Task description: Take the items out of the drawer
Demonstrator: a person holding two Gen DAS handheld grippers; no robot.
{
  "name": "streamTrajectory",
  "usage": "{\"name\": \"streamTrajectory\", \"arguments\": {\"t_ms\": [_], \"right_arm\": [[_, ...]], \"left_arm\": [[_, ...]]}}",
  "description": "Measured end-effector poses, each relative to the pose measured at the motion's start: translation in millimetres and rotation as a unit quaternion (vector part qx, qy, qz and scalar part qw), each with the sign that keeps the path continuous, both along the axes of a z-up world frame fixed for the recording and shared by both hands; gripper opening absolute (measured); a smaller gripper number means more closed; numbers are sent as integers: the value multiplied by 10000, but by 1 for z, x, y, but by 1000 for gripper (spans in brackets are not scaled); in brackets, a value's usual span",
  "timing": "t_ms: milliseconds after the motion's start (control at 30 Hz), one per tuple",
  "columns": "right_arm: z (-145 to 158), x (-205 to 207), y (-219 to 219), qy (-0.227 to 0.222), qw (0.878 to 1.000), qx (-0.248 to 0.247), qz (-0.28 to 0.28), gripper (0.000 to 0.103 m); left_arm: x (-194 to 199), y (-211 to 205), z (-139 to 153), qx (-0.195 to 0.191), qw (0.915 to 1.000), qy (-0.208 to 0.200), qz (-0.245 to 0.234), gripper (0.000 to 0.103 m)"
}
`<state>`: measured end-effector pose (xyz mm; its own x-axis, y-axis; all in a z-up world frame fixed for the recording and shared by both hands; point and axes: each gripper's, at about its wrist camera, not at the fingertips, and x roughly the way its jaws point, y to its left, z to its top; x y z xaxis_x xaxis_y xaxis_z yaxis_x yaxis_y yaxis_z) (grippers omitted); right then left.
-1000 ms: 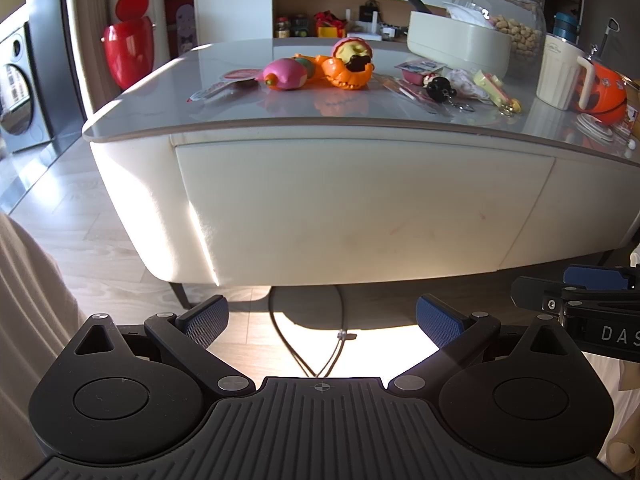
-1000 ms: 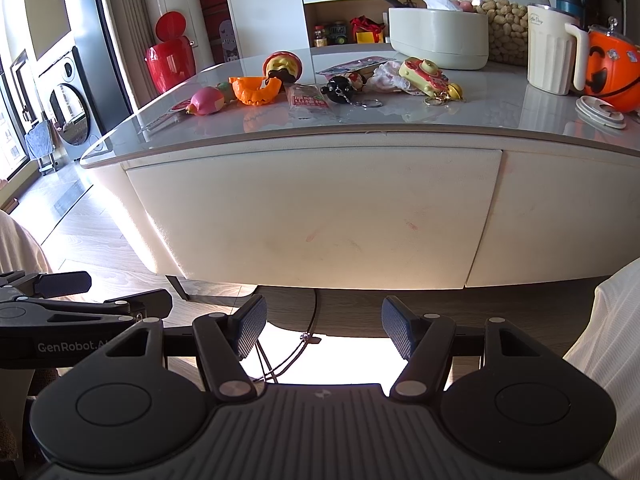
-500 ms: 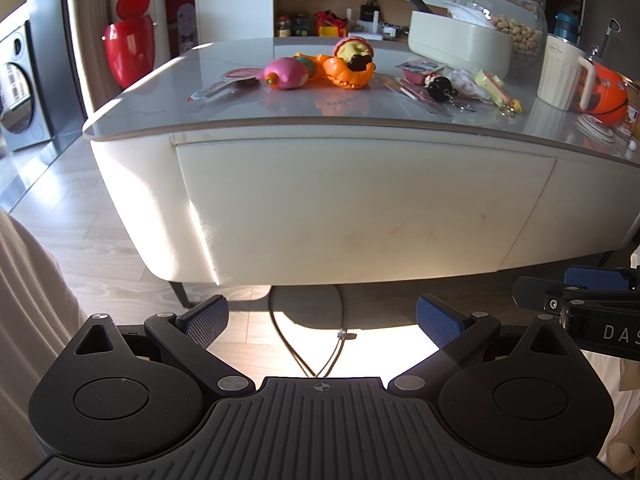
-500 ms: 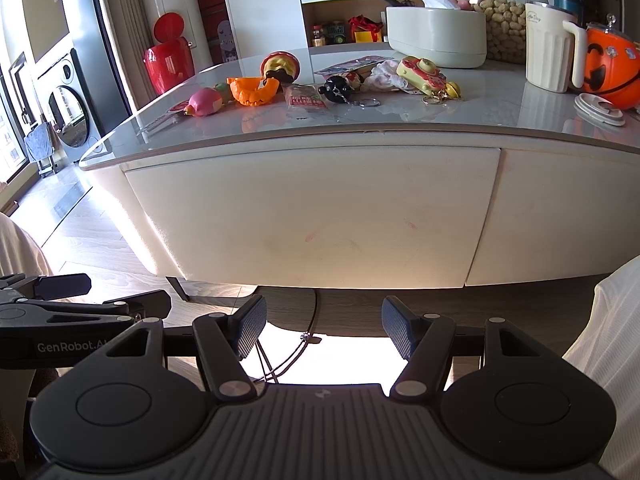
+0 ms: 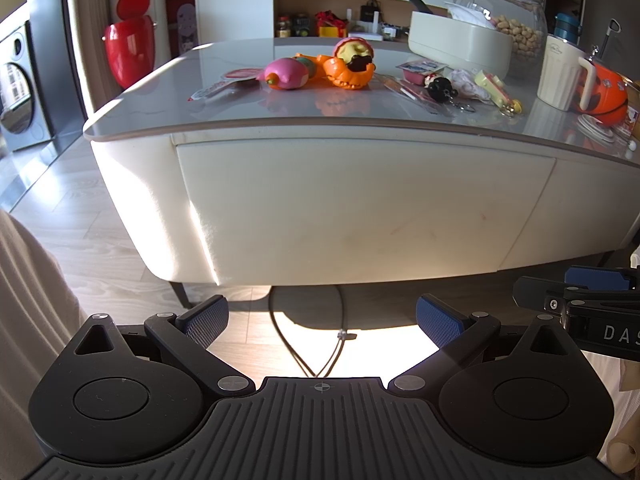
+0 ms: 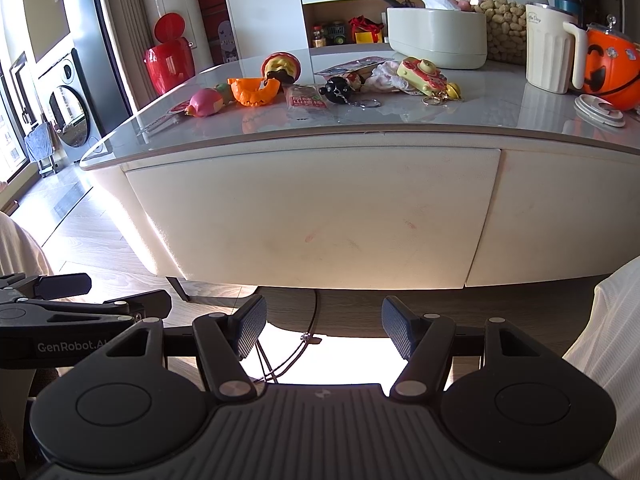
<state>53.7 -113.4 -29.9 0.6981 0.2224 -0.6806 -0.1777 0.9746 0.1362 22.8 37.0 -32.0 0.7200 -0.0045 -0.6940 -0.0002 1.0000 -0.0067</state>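
A cream drawer front [image 5: 360, 204] [image 6: 312, 212] sits flush under the grey tabletop [image 5: 304, 104], closed. Small items lie on the top: a pink toy [image 5: 286, 74] [image 6: 206, 103], an orange jaw-shaped toy [image 5: 350, 74] [image 6: 254, 91], a black figure keyring [image 5: 440, 90] [image 6: 338, 89], a red snack packet [image 6: 307, 101] and a yellow toy camera [image 6: 424, 74]. My left gripper [image 5: 322, 322] is open, low in front of the drawer, nothing between its fingers. My right gripper [image 6: 324, 330] is likewise open and empty, a little below the drawer's lower edge.
A white container [image 6: 436, 38], a glass jar of peanuts [image 5: 504, 12], a cream jug [image 6: 550, 48] and an orange pumpkin bucket [image 6: 610, 68] stand at the back right. A red bin [image 5: 130, 52] stands left. A cable [image 5: 320, 340] hangs under the table. Pale fabric lies at both sides.
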Motion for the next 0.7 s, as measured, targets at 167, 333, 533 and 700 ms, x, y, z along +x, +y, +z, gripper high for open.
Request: {"name": "streamTrajectory", "arguments": {"t_ms": [167,333,533,700], "right_arm": [[0,0,0,1,10000,0,0,64],[0,0,0,2,10000,3,-3,64],[0,0,0,1,10000,2,-1,64],[0,0,0,0,10000,4,-1,64]], "left_arm": [[0,0,0,-2,10000,1,0,103],[0,0,0,-1,10000,1,-2,103],[0,1,0,-5,10000,3,-4,103],[1,1,0,-25,10000,16,-8,103]]}}
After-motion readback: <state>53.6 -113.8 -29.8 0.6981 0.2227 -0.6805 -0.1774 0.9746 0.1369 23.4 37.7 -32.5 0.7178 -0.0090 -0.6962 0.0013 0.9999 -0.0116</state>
